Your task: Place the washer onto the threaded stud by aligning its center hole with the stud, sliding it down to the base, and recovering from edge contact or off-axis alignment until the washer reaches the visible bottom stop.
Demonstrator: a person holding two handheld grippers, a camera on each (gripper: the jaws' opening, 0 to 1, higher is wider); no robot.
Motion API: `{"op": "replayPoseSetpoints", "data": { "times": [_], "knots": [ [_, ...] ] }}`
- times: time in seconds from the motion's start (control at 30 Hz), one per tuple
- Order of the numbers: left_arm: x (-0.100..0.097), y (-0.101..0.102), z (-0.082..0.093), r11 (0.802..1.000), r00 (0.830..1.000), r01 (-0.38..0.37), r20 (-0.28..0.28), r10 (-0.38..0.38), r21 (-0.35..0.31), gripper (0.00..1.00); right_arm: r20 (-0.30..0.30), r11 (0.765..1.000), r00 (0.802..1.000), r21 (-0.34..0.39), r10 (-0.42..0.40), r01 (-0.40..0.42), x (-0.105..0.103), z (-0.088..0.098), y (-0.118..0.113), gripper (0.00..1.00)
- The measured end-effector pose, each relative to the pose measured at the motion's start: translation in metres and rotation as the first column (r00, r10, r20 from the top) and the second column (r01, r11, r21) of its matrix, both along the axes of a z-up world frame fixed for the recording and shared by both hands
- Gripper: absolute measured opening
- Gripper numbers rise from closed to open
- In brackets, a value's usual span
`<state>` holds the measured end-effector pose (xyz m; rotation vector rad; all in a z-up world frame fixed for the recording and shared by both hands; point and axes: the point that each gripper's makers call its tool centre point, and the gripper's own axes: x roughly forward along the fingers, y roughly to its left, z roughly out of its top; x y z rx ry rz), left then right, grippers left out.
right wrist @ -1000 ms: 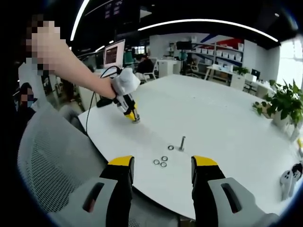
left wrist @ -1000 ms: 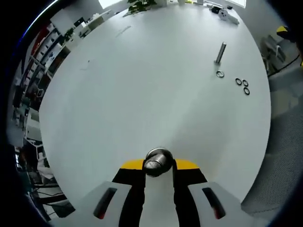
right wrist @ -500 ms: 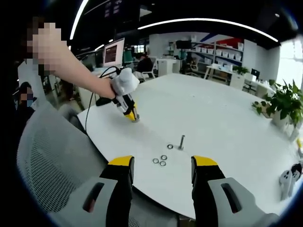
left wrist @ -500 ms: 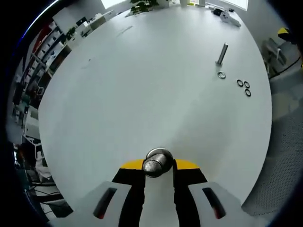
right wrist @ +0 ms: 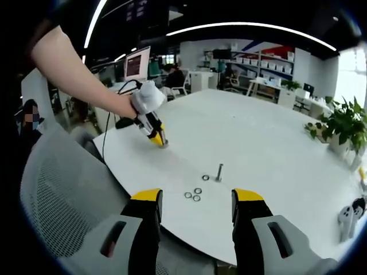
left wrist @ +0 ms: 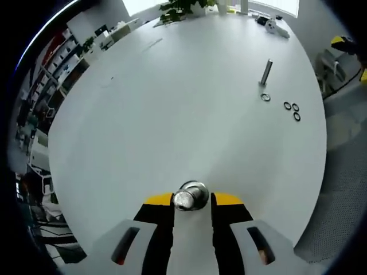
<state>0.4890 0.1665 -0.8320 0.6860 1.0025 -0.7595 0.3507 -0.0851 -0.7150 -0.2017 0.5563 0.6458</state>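
Left tool [left wrist: 191,205] clenches a round metal piece [left wrist: 191,195] on the counter [left wrist: 172,109]; right tool [right wrist: 196,206] hangs released near the stud [right wrist: 219,172].

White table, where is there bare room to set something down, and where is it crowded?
The white table is bare from the threaded stud across to the potted plant, and between the stud and the left gripper. It is crowded by the stud, where four washers lie near the edge.
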Motion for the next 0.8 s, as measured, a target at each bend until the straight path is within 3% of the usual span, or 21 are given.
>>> {"op": "replayPoseSetpoints", "data": {
  "times": [0.43, 0.8],
  "knots": [
    [-0.015, 0.012, 0.02, 0.996, 0.995, -0.081, 0.048, 0.083, -0.048, 0.22, -0.008, 1.0, 1.0, 0.019, 0.011, -0.011, -0.002, 0.001, 0.003, 0.51],
    [-0.05, 0.024, 0.021, 0.985, 0.988, -0.15, 0.021, 0.152, -0.084, 0.24, -0.002, 1.0, 1.0, 0.023, 0.021, -0.021, -0.002, 0.002, 0.006, 0.51]
  ]
}}
